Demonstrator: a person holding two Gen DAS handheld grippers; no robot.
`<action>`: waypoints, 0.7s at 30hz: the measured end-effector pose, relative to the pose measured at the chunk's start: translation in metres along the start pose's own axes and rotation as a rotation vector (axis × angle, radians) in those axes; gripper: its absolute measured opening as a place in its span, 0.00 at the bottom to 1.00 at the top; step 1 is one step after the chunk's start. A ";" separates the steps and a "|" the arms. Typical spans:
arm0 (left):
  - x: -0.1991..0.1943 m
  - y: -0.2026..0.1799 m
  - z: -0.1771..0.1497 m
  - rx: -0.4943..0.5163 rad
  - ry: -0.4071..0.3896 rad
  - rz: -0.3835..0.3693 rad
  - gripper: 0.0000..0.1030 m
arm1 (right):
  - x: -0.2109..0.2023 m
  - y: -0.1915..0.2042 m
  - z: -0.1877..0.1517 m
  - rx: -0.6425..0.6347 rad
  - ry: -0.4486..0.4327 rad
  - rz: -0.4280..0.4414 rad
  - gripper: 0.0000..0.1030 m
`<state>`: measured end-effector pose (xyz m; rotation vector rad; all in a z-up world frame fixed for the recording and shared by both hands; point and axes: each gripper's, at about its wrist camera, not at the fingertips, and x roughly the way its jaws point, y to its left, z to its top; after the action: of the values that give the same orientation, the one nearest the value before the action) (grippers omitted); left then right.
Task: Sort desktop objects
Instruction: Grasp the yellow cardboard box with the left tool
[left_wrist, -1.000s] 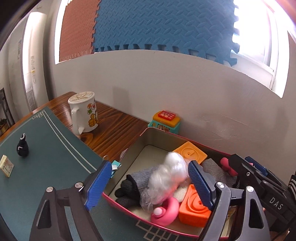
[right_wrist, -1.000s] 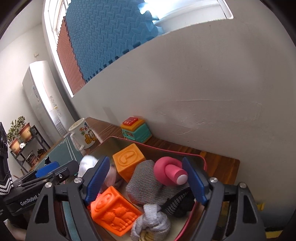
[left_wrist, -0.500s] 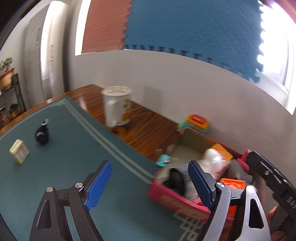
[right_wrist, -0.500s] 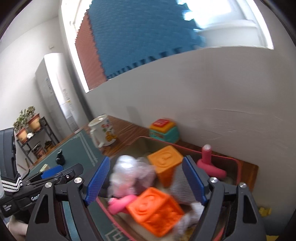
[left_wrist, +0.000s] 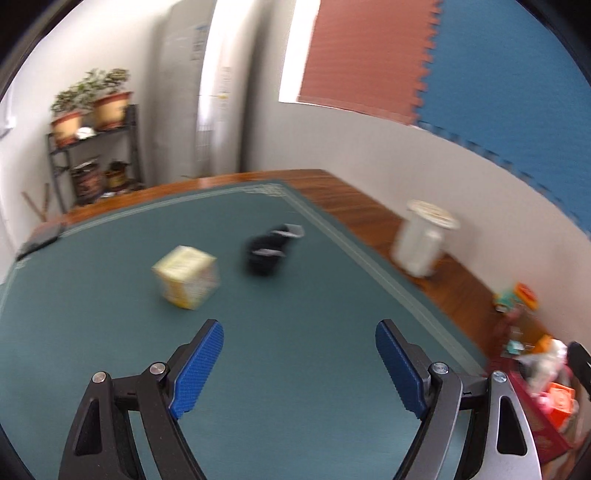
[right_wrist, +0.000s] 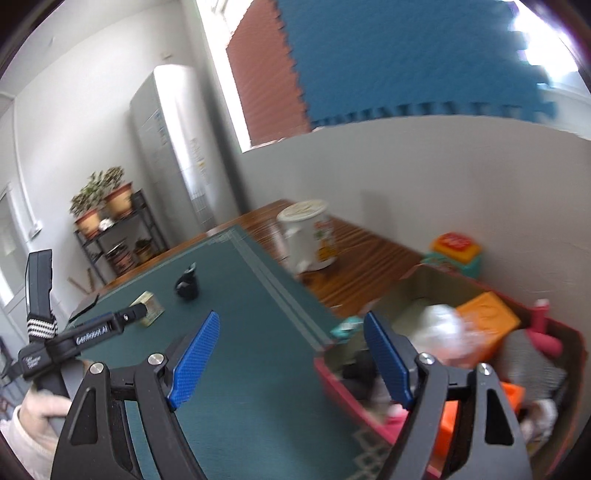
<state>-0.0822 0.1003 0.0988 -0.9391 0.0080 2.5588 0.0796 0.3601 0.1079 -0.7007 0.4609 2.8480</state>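
Note:
My left gripper is open and empty above the green mat. Ahead of it lie a small yellow box and a black object, both blurred. My right gripper is open and empty over the mat's edge beside the pink-rimmed box. That box holds orange blocks, a white fluffy thing, a pink toy and grey socks. The yellow box and black object also show in the right wrist view, with the left gripper's body nearby.
A white lidded mug stands on the wooden table by the wall. A colourful toy block sits behind the box. The mug and box show at the right in the left wrist view. A plant shelf stands beyond the table.
Both grippers swung left, away from the toy box toward the mat. The left gripper now faces the yellow box and black object, which look closer. Both stayed open and empty.

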 end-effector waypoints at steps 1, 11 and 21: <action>0.002 0.014 0.002 -0.003 -0.003 0.027 0.84 | 0.007 0.006 -0.001 -0.006 0.016 0.013 0.81; 0.045 0.089 0.010 0.083 -0.007 0.199 0.84 | 0.075 0.051 -0.020 -0.037 0.134 0.089 0.81; 0.098 0.097 0.018 0.235 0.037 0.132 0.84 | 0.101 0.061 -0.047 -0.082 0.214 0.099 0.81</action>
<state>-0.1980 0.0516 0.0389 -0.9218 0.3844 2.5865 -0.0033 0.2968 0.0360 -1.0322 0.4221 2.9106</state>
